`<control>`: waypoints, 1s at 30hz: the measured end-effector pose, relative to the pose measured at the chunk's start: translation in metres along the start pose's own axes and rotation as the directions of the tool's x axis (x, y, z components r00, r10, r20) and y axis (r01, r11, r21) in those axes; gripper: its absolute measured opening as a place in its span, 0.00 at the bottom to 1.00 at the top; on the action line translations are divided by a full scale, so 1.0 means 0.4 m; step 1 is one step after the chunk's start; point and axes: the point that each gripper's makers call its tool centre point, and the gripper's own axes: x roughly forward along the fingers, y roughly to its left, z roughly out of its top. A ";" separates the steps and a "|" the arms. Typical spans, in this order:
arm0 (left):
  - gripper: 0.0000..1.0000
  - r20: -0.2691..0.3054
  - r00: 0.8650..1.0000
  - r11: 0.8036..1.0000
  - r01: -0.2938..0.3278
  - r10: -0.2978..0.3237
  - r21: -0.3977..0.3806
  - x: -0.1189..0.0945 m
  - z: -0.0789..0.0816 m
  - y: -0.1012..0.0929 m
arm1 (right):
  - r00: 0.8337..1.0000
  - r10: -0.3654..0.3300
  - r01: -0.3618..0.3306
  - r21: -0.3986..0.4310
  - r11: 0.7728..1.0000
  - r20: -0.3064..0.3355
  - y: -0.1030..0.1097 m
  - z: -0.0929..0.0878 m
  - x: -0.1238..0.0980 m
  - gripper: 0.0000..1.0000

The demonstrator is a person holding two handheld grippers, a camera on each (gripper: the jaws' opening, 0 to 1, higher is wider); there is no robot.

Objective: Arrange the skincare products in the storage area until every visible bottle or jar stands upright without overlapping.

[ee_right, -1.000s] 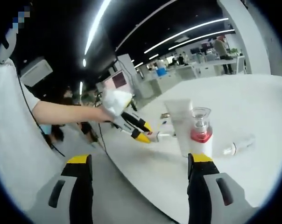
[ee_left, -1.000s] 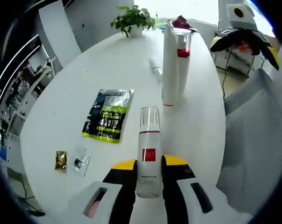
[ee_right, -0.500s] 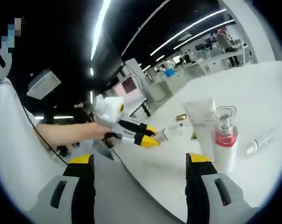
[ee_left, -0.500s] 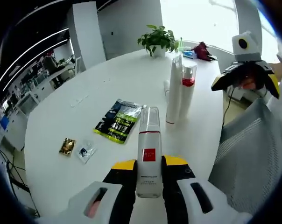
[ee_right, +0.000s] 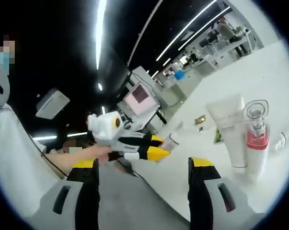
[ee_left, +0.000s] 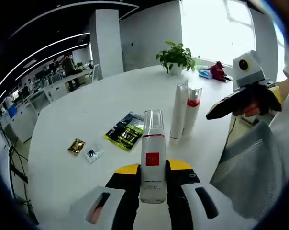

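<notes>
My left gripper (ee_left: 152, 173) is shut on a clear bottle (ee_left: 152, 158) with a red label and red band, held upright above the near edge of the white table (ee_left: 87, 120). A tall white tube (ee_left: 178, 111) and a pump bottle with a red collar (ee_left: 192, 114) stand upright side by side on the table beyond it. In the right gripper view the left gripper (ee_right: 135, 146) holds that bottle (ee_right: 169, 142) left of the tube (ee_right: 228, 130) and pump bottle (ee_right: 256, 135). My right gripper (ee_right: 143, 165) is open with nothing between its jaws, and it hangs off the table's right side (ee_left: 240, 98).
A green sachet pack (ee_left: 127, 131), a gold sachet (ee_left: 77, 146) and a small clear sachet (ee_left: 93, 154) lie flat on the table. A potted plant (ee_left: 175, 56) stands at the far edge. A grey chair back (ee_left: 250, 167) is at the right. A small tube (ee_right: 284, 139) lies beside the pump bottle.
Both views have tilted up, showing more of the room. My left gripper has lifted with the bottle still held. The right gripper stays open.
</notes>
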 end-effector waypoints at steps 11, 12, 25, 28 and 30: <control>0.25 0.109 0.993 0.998 -0.039 0.044 -0.048 -0.059 0.064 -0.062 | 1.000 0.024 -0.024 0.045 0.999 0.002 0.020 0.018 0.041 0.70; 0.25 0.114 0.992 0.998 -0.039 0.045 -0.049 -0.063 0.067 -0.069 | 1.000 0.027 -0.027 0.047 0.999 0.009 0.022 0.023 0.044 0.69; 0.25 0.140 0.986 0.996 -0.085 0.085 -0.010 -0.098 0.069 -0.140 | 0.995 -0.066 0.051 0.185 0.981 0.071 0.015 0.021 0.056 0.62; 0.25 0.132 0.984 0.989 -0.128 0.119 0.067 -0.105 0.075 -0.146 | 0.992 -0.114 0.099 0.222 0.970 0.055 0.002 0.009 0.062 0.58; 0.25 0.128 0.983 0.984 -0.144 0.130 0.102 -0.109 0.077 -0.152 | 0.991 -0.128 0.115 0.245 0.963 0.035 0.004 0.000 0.068 0.55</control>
